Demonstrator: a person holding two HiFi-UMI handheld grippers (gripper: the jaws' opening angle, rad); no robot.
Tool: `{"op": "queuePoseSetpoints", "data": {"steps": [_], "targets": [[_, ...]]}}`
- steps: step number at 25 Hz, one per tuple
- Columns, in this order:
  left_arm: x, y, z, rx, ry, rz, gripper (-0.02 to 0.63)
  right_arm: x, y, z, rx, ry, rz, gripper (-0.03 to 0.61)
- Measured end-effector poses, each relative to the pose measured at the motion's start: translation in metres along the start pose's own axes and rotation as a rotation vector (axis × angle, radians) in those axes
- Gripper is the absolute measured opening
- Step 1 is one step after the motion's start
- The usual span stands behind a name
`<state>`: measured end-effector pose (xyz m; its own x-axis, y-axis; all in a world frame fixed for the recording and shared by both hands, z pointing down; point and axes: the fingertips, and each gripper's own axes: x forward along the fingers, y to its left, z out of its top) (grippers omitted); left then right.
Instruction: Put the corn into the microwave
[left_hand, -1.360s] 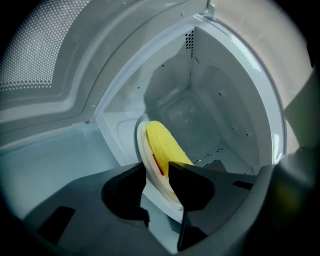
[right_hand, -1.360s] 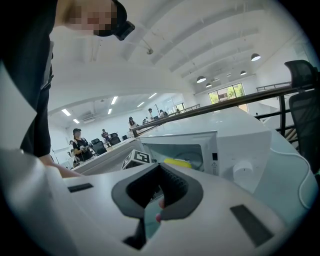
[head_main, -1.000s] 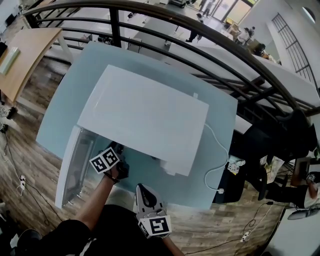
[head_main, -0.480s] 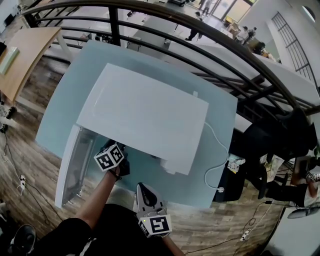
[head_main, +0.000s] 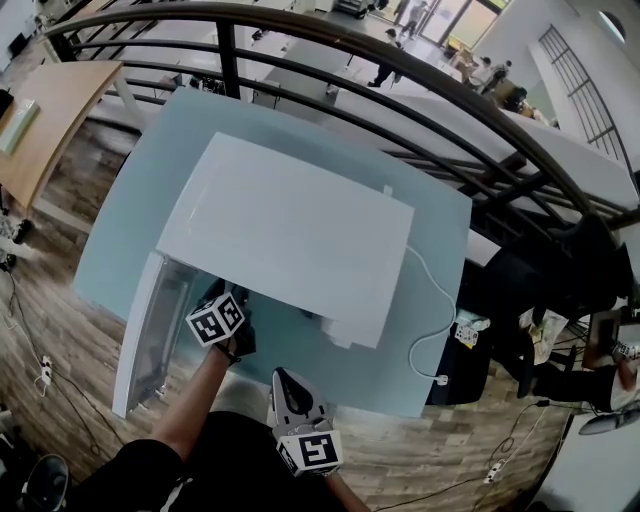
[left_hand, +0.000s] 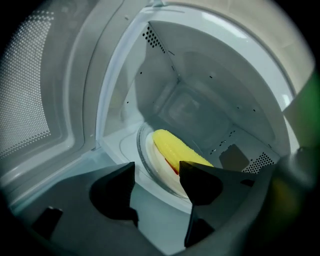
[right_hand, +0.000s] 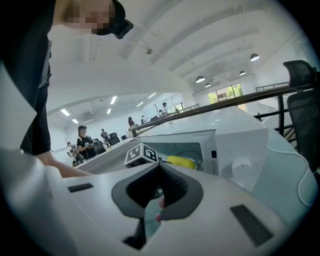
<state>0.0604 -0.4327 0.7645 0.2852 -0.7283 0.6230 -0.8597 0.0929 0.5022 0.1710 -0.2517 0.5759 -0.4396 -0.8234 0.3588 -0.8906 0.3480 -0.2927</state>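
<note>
Left gripper view: the left gripper (left_hand: 156, 171) sits at the mouth of the microwave (left_hand: 210, 75), its fingers (left_hand: 117, 187) opening with nothing between them. The corn (left_hand: 175, 149) lies free on the plate (left_hand: 147, 165) inside the cavity, just beyond the fingertips and a little right of the gap. Its long axis runs diagonally, and the near end is hidden behind the right-hand finger. So the corn looks delivered.

What probably remains is backing straight out along the gripper's own line, so that finger does not drag the cob off the plate, and then shutting the door (head_main: 150, 335). The door hangs open at the left of the counter (head_main: 120, 230), right beside the left hand. The right gripper (right_hand: 158, 167) hangs back near the counter edge, fingers closed and empty, well apart from the cavity — the left hand is clearly nearer.
</note>
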Motion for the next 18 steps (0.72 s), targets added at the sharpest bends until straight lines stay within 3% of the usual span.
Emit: {"op": "queuePoseSetpoints", "data": {"steps": [7,16,18], "targets": [[-0.019,-0.006,-0.003,-0.006,-0.015,-0.045,0.253,-0.012,0.006,0.001,-0.004,-0.016,0.005,0.008],[-0.055,-0.020,-0.018,0.091,-0.028,-0.055,0.015,-0.040,0.011,-0.003,-0.005,-0.031,-0.001,0.008],[-0.063,-0.025,-0.022,0.110,-0.030,-0.071,0.003,-0.046,0.012,-0.004,-0.004,-0.034,0.000,0.008]]}}
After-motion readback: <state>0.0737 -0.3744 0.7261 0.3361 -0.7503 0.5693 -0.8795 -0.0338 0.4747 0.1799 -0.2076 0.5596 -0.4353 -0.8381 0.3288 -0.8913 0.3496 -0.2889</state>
